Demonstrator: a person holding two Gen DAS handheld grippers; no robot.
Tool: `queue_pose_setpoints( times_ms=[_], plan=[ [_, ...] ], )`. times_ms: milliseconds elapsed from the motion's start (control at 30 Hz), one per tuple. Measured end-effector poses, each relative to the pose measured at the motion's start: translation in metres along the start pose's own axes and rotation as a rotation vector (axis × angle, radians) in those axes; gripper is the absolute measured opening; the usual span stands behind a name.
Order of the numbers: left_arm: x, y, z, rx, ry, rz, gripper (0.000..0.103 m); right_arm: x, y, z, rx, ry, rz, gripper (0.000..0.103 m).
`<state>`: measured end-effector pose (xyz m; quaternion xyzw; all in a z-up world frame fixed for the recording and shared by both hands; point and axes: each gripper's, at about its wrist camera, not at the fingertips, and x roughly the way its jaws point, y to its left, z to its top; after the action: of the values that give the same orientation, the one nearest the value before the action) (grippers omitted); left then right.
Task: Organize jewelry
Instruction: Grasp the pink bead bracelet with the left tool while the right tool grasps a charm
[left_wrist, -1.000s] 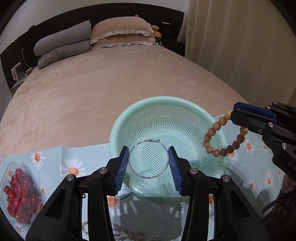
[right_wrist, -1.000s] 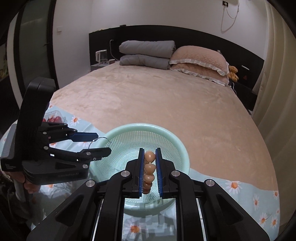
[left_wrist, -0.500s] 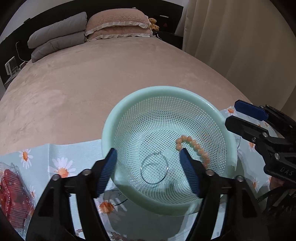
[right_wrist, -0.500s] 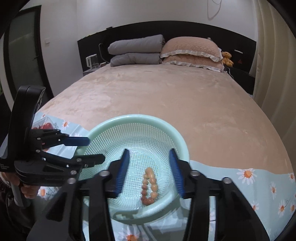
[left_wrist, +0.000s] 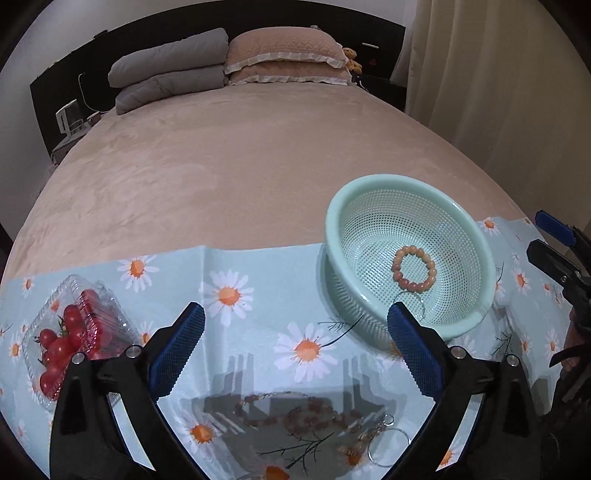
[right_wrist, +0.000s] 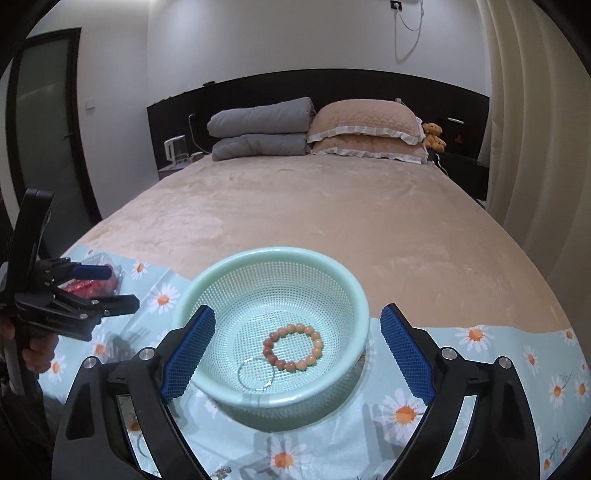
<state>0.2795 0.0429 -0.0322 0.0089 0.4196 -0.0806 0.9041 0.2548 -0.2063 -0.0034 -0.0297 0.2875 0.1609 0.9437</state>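
Jewelry waits in two places: a peach beaded bracelet (right_wrist: 293, 347) and a thin wire hoop (right_wrist: 256, 373) lie loose in the bottom of our mint-green mesh basket (right_wrist: 271, 258), at centre of the right wrist view, while darker bead strands (left_wrist: 291, 411) and a small keyring-like loop (left_wrist: 388, 446) lie on the cloth at the bottom of the left wrist view. Our left gripper (left_wrist: 295, 339) has just been opening and now gapes wide with nothing between its blue pads (left_wrist: 177, 347); it hangs over the cloth left of the basket. Our right gripper (right_wrist: 297, 347) has also just been opening and stands wide and empty, framing the basket. We judge the next step is fetching the strands below the left gripper: we should come down steeply, straddle a bunched part of the beads, and close gently so that the cloth is not pinched too. The surface is a pale blue daisy-print cloth (left_wrist: 229, 295) spread on a tan bedspread (right_wrist: 295, 214). A clear box of red cherry tomatoes (left_wrist: 70, 339) sits at lower left of the left wrist view. Grey and peach pillows, a dark headboard and cream curtains fill the background.
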Motion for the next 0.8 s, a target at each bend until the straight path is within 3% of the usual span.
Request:
queue_pose_setpoints(
  times_ms=[100,200,300,400,600,800],
  plan=[
    [-0.010,0.011,-0.012,-0.020,-0.012,-0.001,0.097,-0.014,0.009,-0.012,-0.012,-0.017,-0.006,0.087],
    [-0.024,0.016,-0.026,-0.012,-0.086,-0.005,0.097,-0.024,0.016,-0.025,-0.020,-0.019,-0.016,0.087],
    [-0.033,0.019,-0.037,0.029,-0.121,-0.056,0.097,-0.028,0.019,-0.041,-0.017,-0.002,-0.031,0.087],
    [-0.036,0.017,-0.051,0.100,-0.141,-0.015,0.097,-0.030,0.021,-0.061,-0.005,0.022,-0.044,0.087],
    [-0.019,0.017,-0.071,0.119,-0.109,0.054,0.097,-0.027,0.033,-0.099,-0.007,0.083,-0.023,0.087],
    [0.014,0.020,-0.089,0.098,-0.005,0.005,0.097,-0.009,0.043,-0.125,0.007,0.153,-0.014,0.087]
  ],
)
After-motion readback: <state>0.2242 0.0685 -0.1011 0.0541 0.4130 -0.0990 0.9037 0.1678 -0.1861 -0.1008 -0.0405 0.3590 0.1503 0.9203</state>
